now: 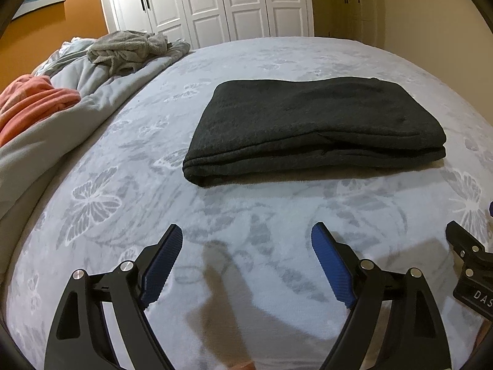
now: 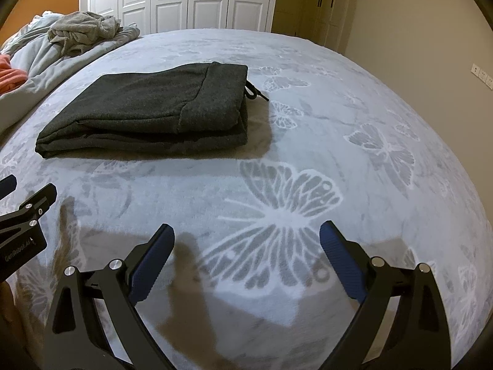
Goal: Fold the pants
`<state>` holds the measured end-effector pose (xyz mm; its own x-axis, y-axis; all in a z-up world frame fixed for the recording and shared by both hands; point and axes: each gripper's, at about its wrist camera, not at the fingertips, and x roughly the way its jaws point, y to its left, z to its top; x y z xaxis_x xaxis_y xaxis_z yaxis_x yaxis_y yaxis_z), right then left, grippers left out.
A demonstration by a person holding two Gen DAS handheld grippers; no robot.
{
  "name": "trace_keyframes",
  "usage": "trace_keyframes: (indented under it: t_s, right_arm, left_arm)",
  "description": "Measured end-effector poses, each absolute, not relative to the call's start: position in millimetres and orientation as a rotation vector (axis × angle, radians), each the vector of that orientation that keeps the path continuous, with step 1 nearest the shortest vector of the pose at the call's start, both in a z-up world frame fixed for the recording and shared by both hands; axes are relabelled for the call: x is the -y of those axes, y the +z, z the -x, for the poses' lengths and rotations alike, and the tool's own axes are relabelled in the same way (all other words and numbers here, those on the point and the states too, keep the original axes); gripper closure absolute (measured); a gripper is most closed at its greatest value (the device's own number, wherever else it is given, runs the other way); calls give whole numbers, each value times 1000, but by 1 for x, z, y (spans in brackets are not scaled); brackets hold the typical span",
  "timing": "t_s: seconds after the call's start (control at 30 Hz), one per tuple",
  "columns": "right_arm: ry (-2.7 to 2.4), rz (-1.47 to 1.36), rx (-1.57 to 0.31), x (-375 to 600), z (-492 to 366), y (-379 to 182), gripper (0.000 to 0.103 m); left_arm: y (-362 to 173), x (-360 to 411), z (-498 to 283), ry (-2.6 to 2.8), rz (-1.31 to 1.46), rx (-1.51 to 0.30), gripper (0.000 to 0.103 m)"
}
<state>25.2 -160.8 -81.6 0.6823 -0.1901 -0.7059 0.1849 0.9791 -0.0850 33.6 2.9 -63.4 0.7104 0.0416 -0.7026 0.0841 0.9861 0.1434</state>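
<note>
Dark grey pants (image 1: 311, 129) lie folded into a thick flat rectangle on the bed, and the same pants (image 2: 148, 114) sit upper left in the right wrist view with a black drawstring (image 2: 254, 92) poking out at their right end. My left gripper (image 1: 246, 240) hovers open over bare blanket, short of the pants' near edge. My right gripper (image 2: 246, 237) is also open above the blanket, to the right of and nearer than the pants. Nothing sits between either pair of blue pads.
A pale grey butterfly-print blanket (image 1: 123, 203) covers the bed. A rumpled grey duvet (image 1: 77, 98), a grey towel-like heap (image 1: 129, 47) and an orange cloth (image 1: 34, 101) lie along the left side. White wardrobe doors (image 1: 215, 3) stand behind the bed.
</note>
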Motion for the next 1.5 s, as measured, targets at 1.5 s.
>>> trace_keyframes:
  t_s: [1.5]
  right_arm:
    - [-207,8,-794,161,-27,-82,10]
  left_arm:
    - [-61,-11,-35,-2,-150,-770,19]
